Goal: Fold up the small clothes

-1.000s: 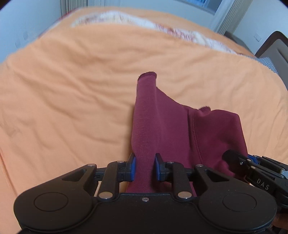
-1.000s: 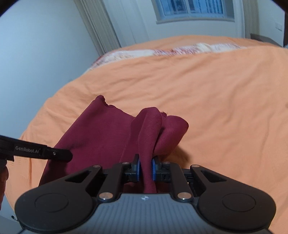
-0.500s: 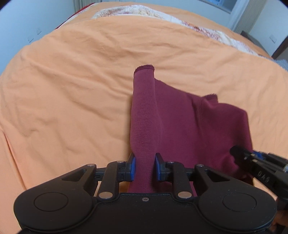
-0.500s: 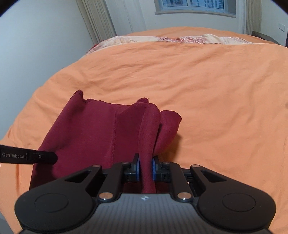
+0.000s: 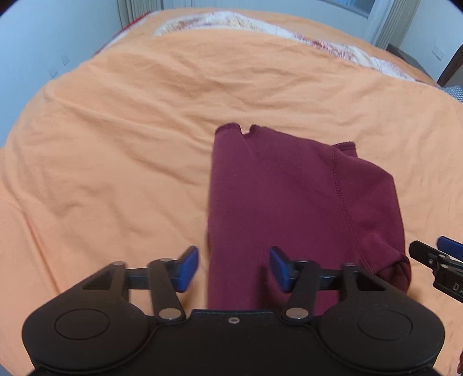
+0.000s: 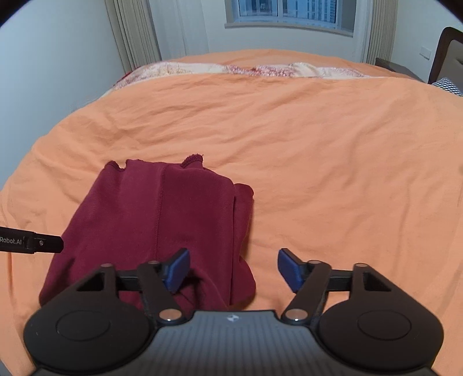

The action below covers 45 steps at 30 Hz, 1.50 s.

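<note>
Bedroom, folding in progress: I am holding both tongs spread wide and gripping nothing, the left tongs [image 5: 233, 267] straddling the near left edge of the maroon garment [image 5: 289, 202], the right tongs [image 6: 233, 270] hanging over its near right corner. The garment is lying folded on the orange bedspread [image 5: 115, 144], just ahead of me. It is looking light, soft and limp, likely to sag wherever unsupported, so I am judging the hemmed far corners [image 5: 228, 128] or the doubled near edge the best places to pinch. My left view is showing the curved seam and bunched right corner; my right view is adding the tucked layer along the right side [image 6: 243, 202], plus the window [image 6: 289, 13] beyond
</note>
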{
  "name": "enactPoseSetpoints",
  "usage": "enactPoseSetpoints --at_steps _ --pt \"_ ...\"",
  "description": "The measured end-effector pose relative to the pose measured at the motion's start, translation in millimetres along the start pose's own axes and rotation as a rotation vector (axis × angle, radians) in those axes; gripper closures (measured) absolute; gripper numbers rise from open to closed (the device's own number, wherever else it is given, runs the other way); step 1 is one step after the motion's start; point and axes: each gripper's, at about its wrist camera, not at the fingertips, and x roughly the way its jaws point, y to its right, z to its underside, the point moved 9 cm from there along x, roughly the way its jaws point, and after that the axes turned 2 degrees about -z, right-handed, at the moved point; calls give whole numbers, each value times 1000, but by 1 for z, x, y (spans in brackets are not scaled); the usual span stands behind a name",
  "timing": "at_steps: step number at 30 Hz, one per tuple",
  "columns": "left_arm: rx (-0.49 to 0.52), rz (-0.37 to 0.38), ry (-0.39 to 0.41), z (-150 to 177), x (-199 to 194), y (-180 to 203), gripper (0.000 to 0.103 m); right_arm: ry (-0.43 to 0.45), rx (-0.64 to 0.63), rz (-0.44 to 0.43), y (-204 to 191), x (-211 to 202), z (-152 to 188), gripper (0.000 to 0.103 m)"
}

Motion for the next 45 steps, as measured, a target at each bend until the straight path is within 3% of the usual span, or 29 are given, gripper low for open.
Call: enactPoseSetpoints --at_steps 6,12,22,30,36,45 --pt "-31 -8 92 22 -52 -4 15 119 -14 -43 -6 -55 7 2" --pt "-49 -52 177 58 -102 -1 1 203 -61 -106 -12 -105 20 0" --pt "-80 -102 235 144 -153 6 1 186 -153 -207 -3 -159 69 0" --pt "-92 -103 178 205 -159 9 1 112 -163 -219 7 -173 114 0" --pt "-100 -101 159 223 -160 11 1 85 -149 -221 8 -175 133 0" --pt "-113 -96 157 226 -160 9 1 75 -142 -229 4 -176 136 0"
